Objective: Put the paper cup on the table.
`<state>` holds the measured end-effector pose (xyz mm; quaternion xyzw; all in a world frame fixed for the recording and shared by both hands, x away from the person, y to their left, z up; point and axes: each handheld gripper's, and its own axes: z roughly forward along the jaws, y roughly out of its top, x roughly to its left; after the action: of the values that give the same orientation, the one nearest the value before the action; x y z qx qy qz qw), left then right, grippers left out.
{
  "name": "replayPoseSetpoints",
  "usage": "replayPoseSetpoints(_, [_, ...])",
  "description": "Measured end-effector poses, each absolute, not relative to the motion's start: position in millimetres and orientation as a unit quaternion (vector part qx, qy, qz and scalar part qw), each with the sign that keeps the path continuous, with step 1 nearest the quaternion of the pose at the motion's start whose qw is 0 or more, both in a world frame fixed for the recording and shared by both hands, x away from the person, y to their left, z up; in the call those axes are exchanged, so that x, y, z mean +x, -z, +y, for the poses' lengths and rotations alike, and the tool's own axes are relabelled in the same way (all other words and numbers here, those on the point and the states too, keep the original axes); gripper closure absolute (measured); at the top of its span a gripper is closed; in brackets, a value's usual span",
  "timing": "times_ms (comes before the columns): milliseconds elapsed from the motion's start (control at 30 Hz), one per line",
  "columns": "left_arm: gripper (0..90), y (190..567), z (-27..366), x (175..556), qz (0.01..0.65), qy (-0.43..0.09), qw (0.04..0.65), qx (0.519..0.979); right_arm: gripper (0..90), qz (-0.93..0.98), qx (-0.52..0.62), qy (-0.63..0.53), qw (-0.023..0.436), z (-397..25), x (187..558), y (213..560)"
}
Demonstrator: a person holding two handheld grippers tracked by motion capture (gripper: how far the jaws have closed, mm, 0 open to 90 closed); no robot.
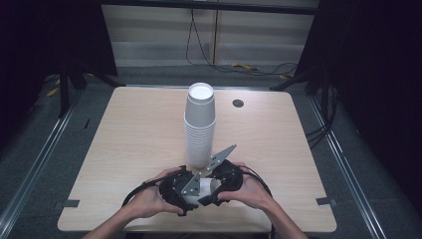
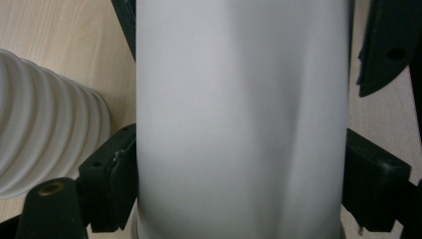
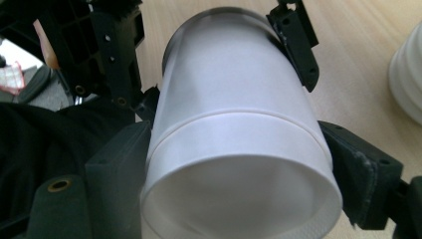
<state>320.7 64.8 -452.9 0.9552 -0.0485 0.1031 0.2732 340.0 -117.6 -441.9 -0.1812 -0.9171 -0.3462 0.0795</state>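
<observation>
A: What are the tongs doing?

B: The left tongs (image 1: 186, 191) and right tongs (image 1: 211, 189) each clamp an end of the white paper cups (image 1: 203, 189) nested together, lying sideways at the table's (image 1: 124, 144) near edge.

A: And separating them well?

B: Probably pull straight along the cups' axis with gentle pressure, away from the tall stack of white paper cups (image 1: 199, 127) just beyond.
</observation>
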Motion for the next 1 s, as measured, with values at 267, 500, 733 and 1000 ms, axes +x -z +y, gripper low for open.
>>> replayPoseSetpoints(267, [15.9,453.8,64.0,318.7,-0.050,-0.100,0.275,0.955,20.0,-0.923,-0.175,0.332,0.081,-114.6,340.2,442.8])
replayPoseSetpoints(500, [16.0,453.1,64.9,318.8,-0.057,-0.102,0.271,0.955,21.0,-0.923,-0.176,0.332,0.078,-114.4,339.4,442.7])
replayPoseSetpoints(733, [14.5,454.6,64.2,316.6,-0.052,-0.103,0.280,0.953,22.0,-0.926,-0.172,0.327,0.075,-115.3,338.3,441.8])
replayPoseSetpoints(1000, [13.0,454.1,70.3,319.8,-0.027,-0.083,0.329,0.940,22.5,-0.927,-0.171,0.325,0.070,-114.9,337.5,440.7])
